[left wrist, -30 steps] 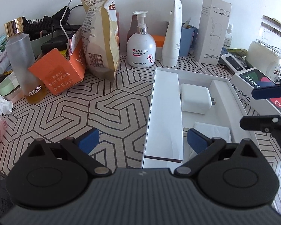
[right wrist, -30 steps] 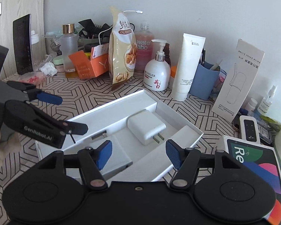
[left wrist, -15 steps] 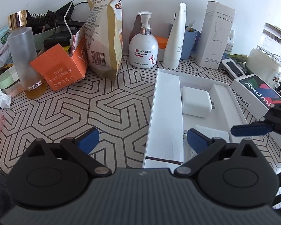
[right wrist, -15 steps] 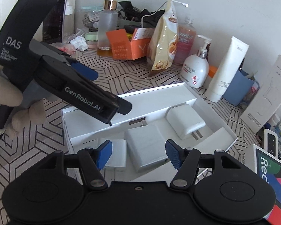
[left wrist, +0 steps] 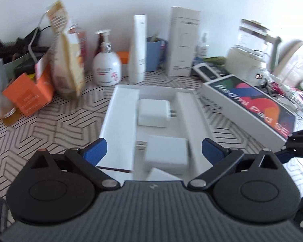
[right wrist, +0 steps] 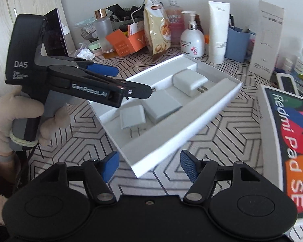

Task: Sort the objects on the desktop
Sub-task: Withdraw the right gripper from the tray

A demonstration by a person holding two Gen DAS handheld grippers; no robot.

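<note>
A white open box tray (left wrist: 121, 121) (right wrist: 183, 121) lies on the patterned table. It holds three white chargers: a large one at the far end (left wrist: 153, 113) (right wrist: 188, 82), a flat one in the middle (left wrist: 166, 151) (right wrist: 161, 105), and a small one near the front (right wrist: 132, 119). My left gripper (left wrist: 153, 147) is open and empty, hovering over the tray's near end; it also shows in the right wrist view (right wrist: 131, 80). My right gripper (right wrist: 149, 166) is open and empty, just in front of the tray's near corner.
A Redmi Pad SE box (left wrist: 250, 106) (right wrist: 288, 133) lies right of the tray. Along the back wall stand a snack bag (left wrist: 66, 56), orange carton (left wrist: 28, 98), pump bottle (left wrist: 107, 68), white tube (left wrist: 138, 48), tall white box (left wrist: 181, 42) and kettle (left wrist: 250, 48).
My left gripper has swung right, over the tray's near end. My right gripper has pulled back toward the tray's near corner. The left view is now motion-blurred.
</note>
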